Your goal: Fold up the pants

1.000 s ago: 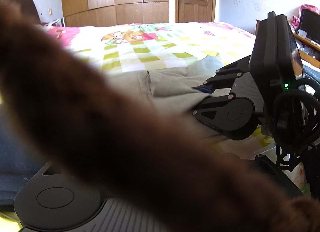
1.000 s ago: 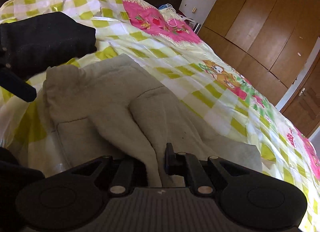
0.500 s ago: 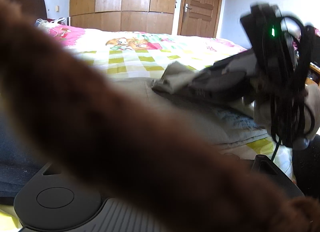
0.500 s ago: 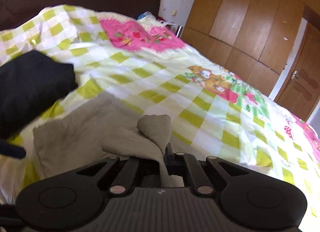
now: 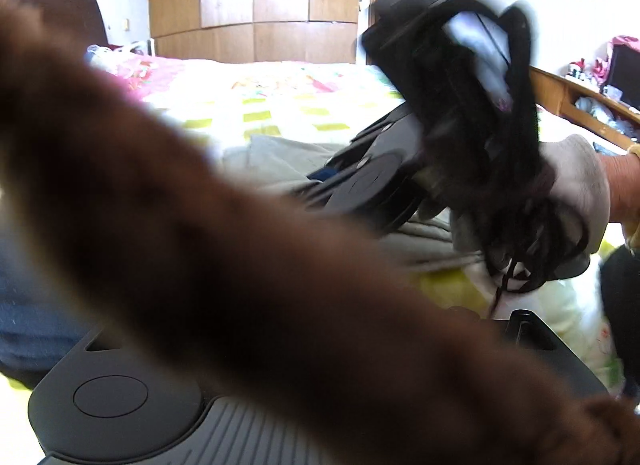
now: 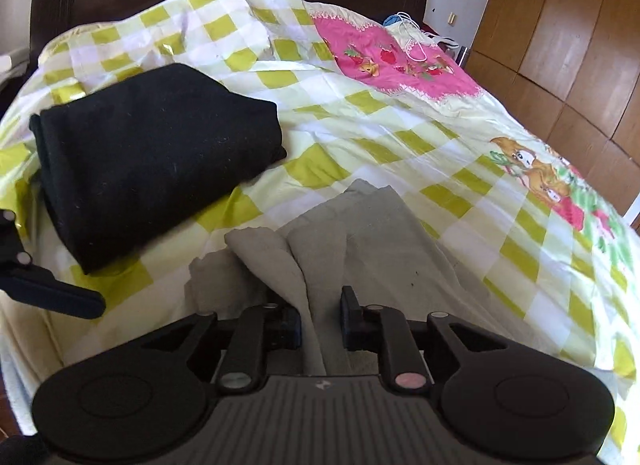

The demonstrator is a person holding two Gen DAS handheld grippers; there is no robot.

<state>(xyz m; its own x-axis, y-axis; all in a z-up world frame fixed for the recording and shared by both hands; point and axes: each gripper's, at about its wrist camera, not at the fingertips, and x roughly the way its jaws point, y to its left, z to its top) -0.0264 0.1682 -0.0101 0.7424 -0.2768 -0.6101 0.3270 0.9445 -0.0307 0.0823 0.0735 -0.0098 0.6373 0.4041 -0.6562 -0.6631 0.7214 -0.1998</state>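
The grey pants (image 6: 360,241) lie on the checked bedsheet (image 6: 360,121), just beside the folded black garment (image 6: 152,153), which I take as my landmark. The pants are on the side of that garment nearer to the wooden wardrobe (image 6: 560,49); their nearest corner comes close to the garment but does not touch it.

The right gripper (image 6: 320,329) is low over the near end of the pants. A ridge of grey cloth runs up between its two fingers (image 6: 286,329), and there is space on both sides of this ridge, so the jaws look partly open and not pressing. I judge that a fold has been laid down here and the cloth is being let go, so that the layers stay flat.

In the left wrist view a blurred brown sleeve (image 5: 240,249) covers almost everything in front, so I cannot tell how the left gripper's fingers stand. Beyond it a gloved hand (image 5: 576,189) holds the right gripper over the pants.

The black garment is set apart probably because it is already finished.
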